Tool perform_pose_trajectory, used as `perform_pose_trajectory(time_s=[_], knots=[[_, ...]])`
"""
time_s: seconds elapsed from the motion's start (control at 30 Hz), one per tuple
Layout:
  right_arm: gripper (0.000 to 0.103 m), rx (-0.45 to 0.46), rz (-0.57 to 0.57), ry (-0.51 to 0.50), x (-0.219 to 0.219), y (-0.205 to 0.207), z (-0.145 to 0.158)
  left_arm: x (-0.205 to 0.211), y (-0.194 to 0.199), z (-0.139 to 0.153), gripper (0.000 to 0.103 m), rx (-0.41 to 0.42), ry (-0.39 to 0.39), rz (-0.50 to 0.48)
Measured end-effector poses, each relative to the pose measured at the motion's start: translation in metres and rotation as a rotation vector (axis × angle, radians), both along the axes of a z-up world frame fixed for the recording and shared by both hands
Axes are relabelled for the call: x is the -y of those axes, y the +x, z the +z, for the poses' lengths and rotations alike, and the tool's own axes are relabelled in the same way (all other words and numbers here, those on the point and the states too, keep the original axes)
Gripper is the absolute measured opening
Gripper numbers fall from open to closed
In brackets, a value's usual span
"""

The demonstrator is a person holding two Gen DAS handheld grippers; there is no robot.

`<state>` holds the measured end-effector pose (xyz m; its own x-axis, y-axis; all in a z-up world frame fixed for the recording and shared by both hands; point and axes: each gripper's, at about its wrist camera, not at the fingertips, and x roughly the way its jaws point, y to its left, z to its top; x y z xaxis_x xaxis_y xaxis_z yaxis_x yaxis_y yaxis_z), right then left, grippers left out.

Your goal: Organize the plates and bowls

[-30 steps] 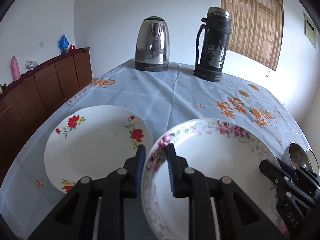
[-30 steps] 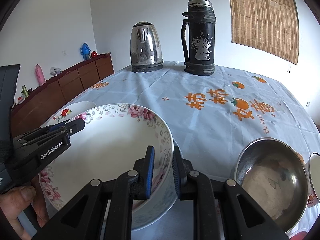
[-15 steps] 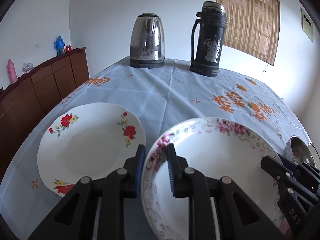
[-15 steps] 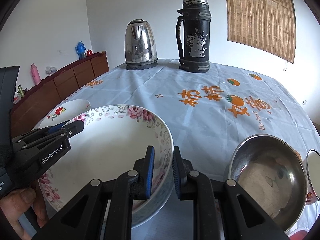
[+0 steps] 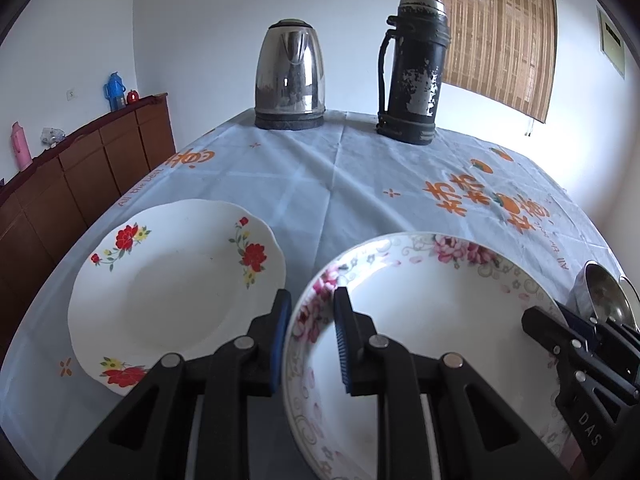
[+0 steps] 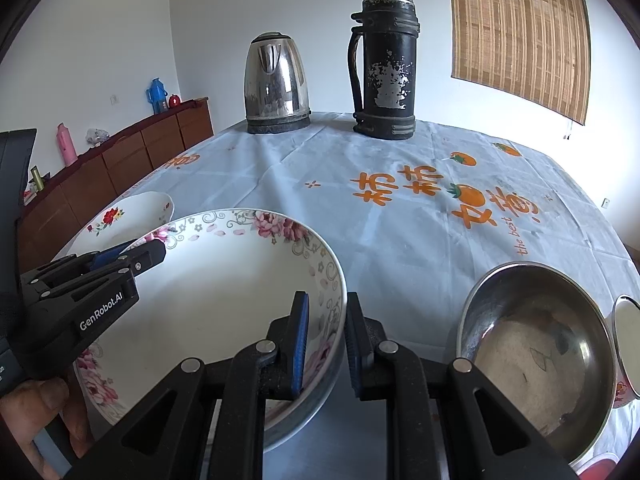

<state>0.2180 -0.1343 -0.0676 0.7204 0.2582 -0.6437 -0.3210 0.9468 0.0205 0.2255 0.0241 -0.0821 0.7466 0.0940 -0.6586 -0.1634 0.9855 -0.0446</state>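
While the left claw (image 5: 308, 334) and the right claw (image 6: 326, 344) each clamp opposite rims of the pink-flowered white ceramic bowl (image 5: 432, 320) at the near edge of the bench (image 5: 352, 184), uneven lift may tilt it and slip the glazed rim from the pads. Swinging left risks striking the red-flowered white plate (image 5: 172, 280); swinging right, the steel bowl (image 6: 536, 356).

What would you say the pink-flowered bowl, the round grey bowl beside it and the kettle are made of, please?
The white pink-flowered bowl looks like glazed ceramic: glossy, with printed flowers. The round grey bowl seems to be steel, dully reflective and scuffed. The silver kettle appears to be polished steel, mirroring the room, on a dark, probably plastic base.
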Motion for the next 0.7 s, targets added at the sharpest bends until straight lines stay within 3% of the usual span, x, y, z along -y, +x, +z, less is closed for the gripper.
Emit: perform_pose_trajectory(time_s=[0.43, 0.7], knots=[[0.019, -0.007, -0.004, -0.009, 0.0005, 0.0017, -0.0027, 0.0009, -0.0008, -0.002, 0.019, -0.007, 0.004, -0.01], [0.019, -0.038, -0.006, -0.033, -0.0009, 0.0053, -0.0083, 0.0051, -0.0012, -0.002, 0.019, -0.019, 0.051, -0.027]])
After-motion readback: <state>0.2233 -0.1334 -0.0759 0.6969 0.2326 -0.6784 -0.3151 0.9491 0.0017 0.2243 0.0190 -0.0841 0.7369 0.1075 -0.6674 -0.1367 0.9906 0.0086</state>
